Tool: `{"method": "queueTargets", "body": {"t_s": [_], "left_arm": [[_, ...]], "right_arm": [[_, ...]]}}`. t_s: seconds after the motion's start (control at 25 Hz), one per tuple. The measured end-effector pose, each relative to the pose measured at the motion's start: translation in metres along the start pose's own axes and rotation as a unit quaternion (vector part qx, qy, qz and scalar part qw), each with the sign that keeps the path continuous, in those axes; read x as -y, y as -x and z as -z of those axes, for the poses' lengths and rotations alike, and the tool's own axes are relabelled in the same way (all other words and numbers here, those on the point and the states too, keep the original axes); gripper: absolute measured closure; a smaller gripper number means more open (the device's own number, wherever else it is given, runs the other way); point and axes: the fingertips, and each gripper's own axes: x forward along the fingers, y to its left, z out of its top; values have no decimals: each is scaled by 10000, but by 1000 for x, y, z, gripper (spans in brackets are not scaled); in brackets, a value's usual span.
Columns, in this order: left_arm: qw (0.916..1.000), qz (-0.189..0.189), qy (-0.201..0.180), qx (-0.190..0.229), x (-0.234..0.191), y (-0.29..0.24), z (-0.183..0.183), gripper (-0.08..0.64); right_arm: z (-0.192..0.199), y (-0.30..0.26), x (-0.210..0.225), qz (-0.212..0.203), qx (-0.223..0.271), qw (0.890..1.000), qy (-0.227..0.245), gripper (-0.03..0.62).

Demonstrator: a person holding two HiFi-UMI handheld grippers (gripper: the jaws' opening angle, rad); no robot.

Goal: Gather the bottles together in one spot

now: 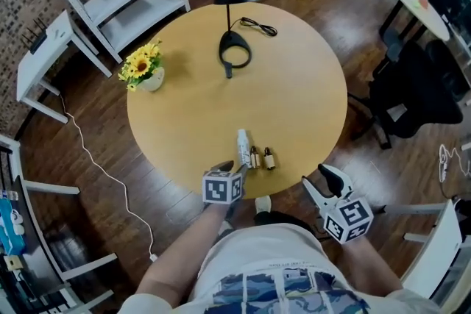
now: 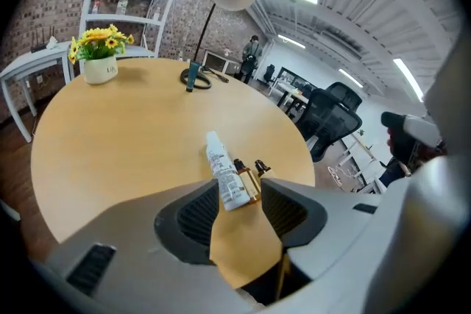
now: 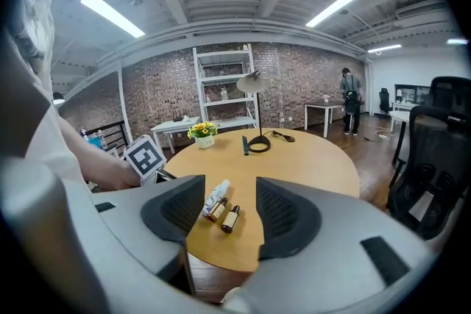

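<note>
Three bottles lie side by side on the round wooden table (image 1: 294, 84), long axes roughly parallel and caps pointing away from both grippers. The left gripper (image 2: 239, 206) has its jaws spread, pinching nothing; the base of the white spray bottle (image 2: 224, 176) sits right at the mouth of the gap, beside the left-hand jaw. The first amber dropper bottle (image 2: 248, 182) touches its right side, the second amber dropper bottle (image 2: 263, 170) just beyond. The right gripper (image 3: 229, 213), jaws wide apart and empty, frames all three well ahead of its tips
</note>
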Motion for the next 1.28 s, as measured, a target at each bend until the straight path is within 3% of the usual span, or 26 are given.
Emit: {"method": "queueTargets", "body": {"t_s": [0.24,0.44,0.6,1.04,1.16,1.28], "left_arm": [[9981,-427,151,-409,-17,-65,-11,367],[9974,-351,145,-606,-12,-85,-6,339],[9974,-387,131,-597,-11,-87,-6,377],[9973,-334,660,12,-29,-34,-14,383],[9953,-40,897,353,-26,-5,-22,384],[9913,483,951,777,-9,31,-33,385]], "right_arm": [[6,4,65,145,-195,9997,-78,351],[7,4,101,188,-230,9994,-150,351],[3,-3,111,108,-211,9996,-128,351],[-9,-20,82,-295,-132,9995,34,351],[-15,-31,58,-508,-108,9986,29,351],[-25,-43,27,-810,-12,9967,-109,351]]}}
